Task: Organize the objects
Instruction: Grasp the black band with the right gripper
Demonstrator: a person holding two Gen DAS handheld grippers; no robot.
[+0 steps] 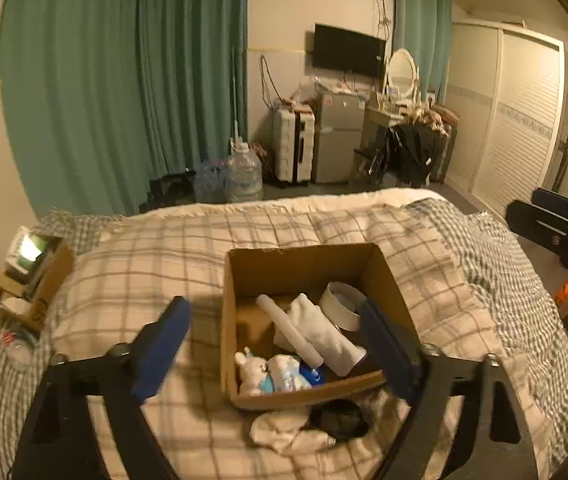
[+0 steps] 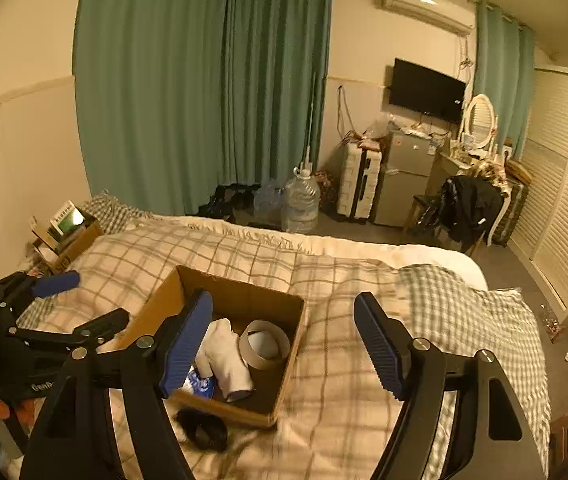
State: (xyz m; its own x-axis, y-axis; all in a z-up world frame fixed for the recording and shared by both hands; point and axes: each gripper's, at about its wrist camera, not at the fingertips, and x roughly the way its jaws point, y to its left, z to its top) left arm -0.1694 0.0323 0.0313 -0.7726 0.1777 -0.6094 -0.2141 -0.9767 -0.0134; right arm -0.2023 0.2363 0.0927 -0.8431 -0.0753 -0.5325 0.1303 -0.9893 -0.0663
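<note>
An open cardboard box [image 1: 300,268] [image 2: 240,292] sits on the plaid bed. Inside lie a tape roll [image 1: 342,304] [image 2: 264,344], a white sock [image 1: 320,328] [image 2: 226,356], a white tube [image 1: 288,328], a small plush toy [image 1: 250,372] and a blue item [image 1: 312,374] [image 2: 202,386]. A white cloth [image 1: 284,428] and a black object [image 1: 338,418] [image 2: 204,428] lie on the bed in front of the box. My left gripper [image 1: 280,344] is open and empty, above the box's near side. My right gripper [image 2: 284,340] is open and empty above the box's right side. The left gripper also shows in the right wrist view [image 2: 80,300].
A smaller cardboard box [image 1: 44,280] [image 2: 72,236] with clutter stands at the bed's left edge. The plaid bedspread [image 1: 164,248] [image 2: 364,360] spreads around. Beyond the bed are water jugs [image 1: 244,172], a suitcase [image 1: 294,144], a small fridge [image 1: 336,140] and a chair with dark clothes [image 2: 468,204].
</note>
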